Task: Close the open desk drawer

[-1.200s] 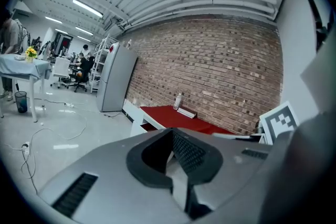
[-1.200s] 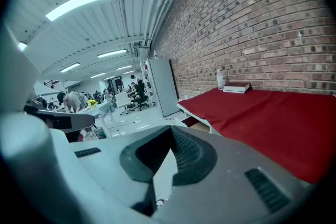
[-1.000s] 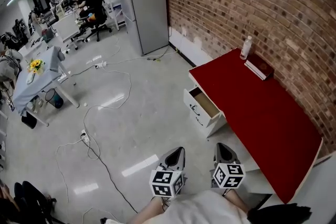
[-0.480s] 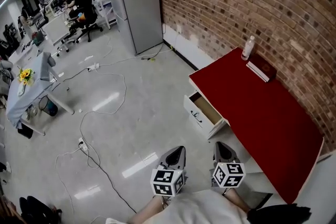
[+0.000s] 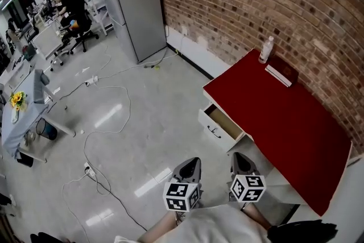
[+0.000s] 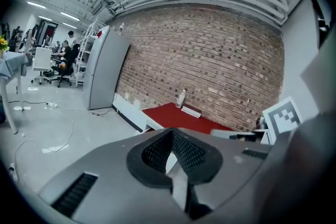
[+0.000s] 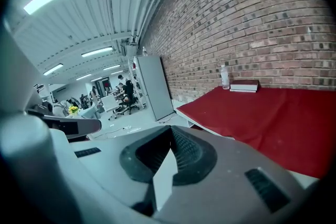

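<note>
The drawer (image 5: 220, 124) juts from the desk (image 5: 284, 122), bottle (image 5: 265, 50) beside book (image 5: 281, 74) on top.

1 desk (image 5: 287, 119), 1 open drawer (image 5: 220, 123), 1 bottle (image 5: 265, 49), 1 book (image 5: 281, 74).

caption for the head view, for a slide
Both shut, left gripper and right gripper hang short of the red desk, its white drawer open

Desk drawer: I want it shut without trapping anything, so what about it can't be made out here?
- Drawer contents: head view, too small to tell whether anything lies inside.
- Its handle: head view, too small to make out its shape.
- Gripper views: the left tool and right tool cover where the drawer would be.
</note>
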`<state>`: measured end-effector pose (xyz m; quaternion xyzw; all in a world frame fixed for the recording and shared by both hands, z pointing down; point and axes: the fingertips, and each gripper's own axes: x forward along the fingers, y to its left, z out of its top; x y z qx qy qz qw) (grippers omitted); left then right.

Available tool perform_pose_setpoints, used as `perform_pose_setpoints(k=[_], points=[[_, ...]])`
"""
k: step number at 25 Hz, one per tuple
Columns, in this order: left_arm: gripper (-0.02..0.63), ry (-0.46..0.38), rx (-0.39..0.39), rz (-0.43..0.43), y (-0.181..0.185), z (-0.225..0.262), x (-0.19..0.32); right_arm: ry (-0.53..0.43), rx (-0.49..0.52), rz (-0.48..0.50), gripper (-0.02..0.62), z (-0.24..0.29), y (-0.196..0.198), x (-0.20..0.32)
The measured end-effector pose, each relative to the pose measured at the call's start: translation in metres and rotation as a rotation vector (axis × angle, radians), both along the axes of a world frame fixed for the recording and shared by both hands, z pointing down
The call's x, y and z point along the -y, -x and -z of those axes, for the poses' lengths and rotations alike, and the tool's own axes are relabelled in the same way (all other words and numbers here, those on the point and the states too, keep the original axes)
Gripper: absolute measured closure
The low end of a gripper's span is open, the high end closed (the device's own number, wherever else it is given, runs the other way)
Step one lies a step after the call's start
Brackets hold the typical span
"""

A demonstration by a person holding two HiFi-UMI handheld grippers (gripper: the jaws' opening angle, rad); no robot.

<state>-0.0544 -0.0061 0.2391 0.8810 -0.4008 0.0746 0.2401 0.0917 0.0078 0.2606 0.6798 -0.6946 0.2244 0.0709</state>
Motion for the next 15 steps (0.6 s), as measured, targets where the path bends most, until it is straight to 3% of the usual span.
perform_pose_setpoints(k=[15], points=[[0.597, -0.003, -0.021, -0.064, 0.010, -0.002, 0.058, -0.003, -0.032, -0.076, 0.597, 0.007, 0.008, 0.046]])
